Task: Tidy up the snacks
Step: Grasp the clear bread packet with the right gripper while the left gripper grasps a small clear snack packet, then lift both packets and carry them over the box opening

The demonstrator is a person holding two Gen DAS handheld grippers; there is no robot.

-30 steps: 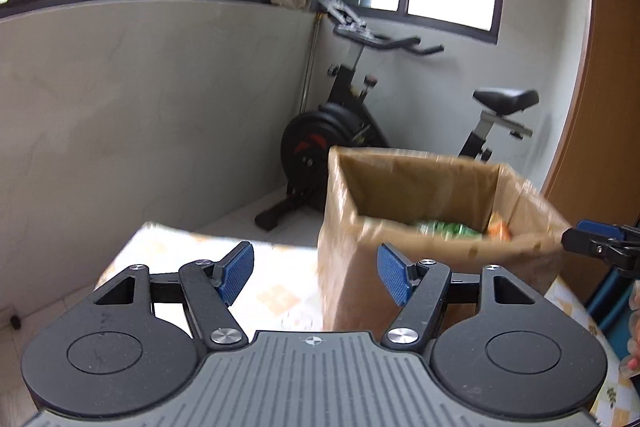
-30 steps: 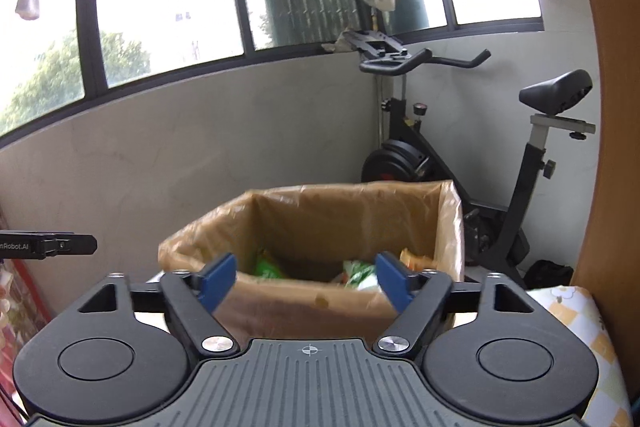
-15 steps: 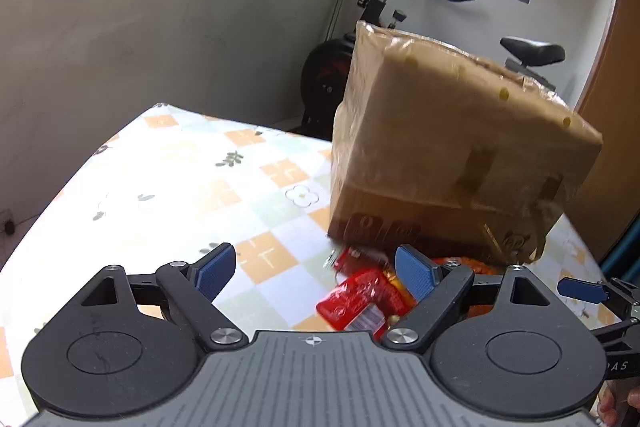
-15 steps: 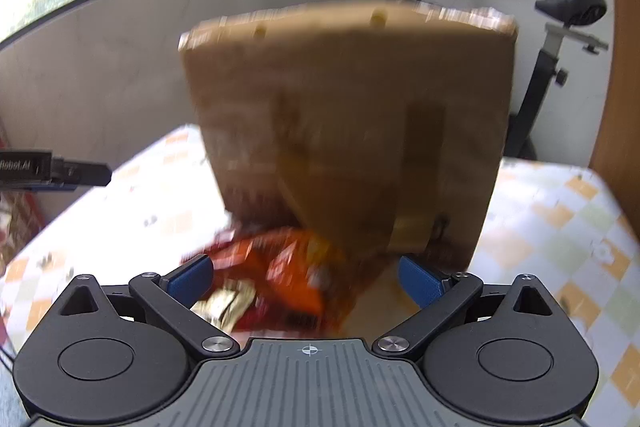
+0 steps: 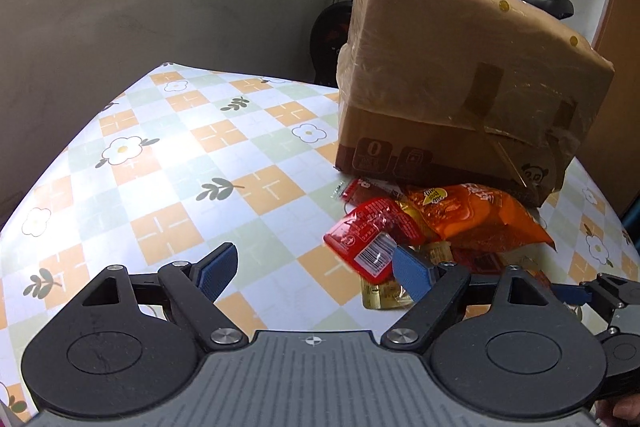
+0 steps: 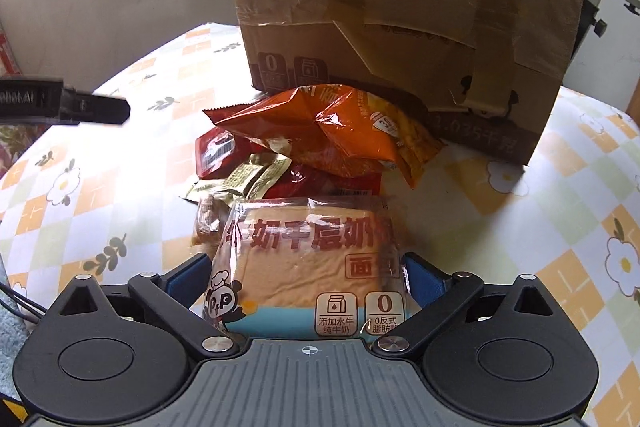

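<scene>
The right gripper (image 6: 306,277) stands wide open around a bread pack (image 6: 308,267), not yet pinching it; the left gripper (image 5: 316,273) hangs open and empty beside the pile. Behind the bread lie an orange bag (image 6: 332,131) and red packets (image 5: 368,235), against the box (image 6: 404,7). Best close squarely on the bread's middle and lift gently, since the wrapper looks slippery.

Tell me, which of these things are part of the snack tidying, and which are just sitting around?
Part of the job:
- cardboard box
- orange snack bag
- red packet
- bread pack, between the open right claw fingers
- left claw, open

Just sitting around:
- exercise bike
- flowered tablecloth
</scene>
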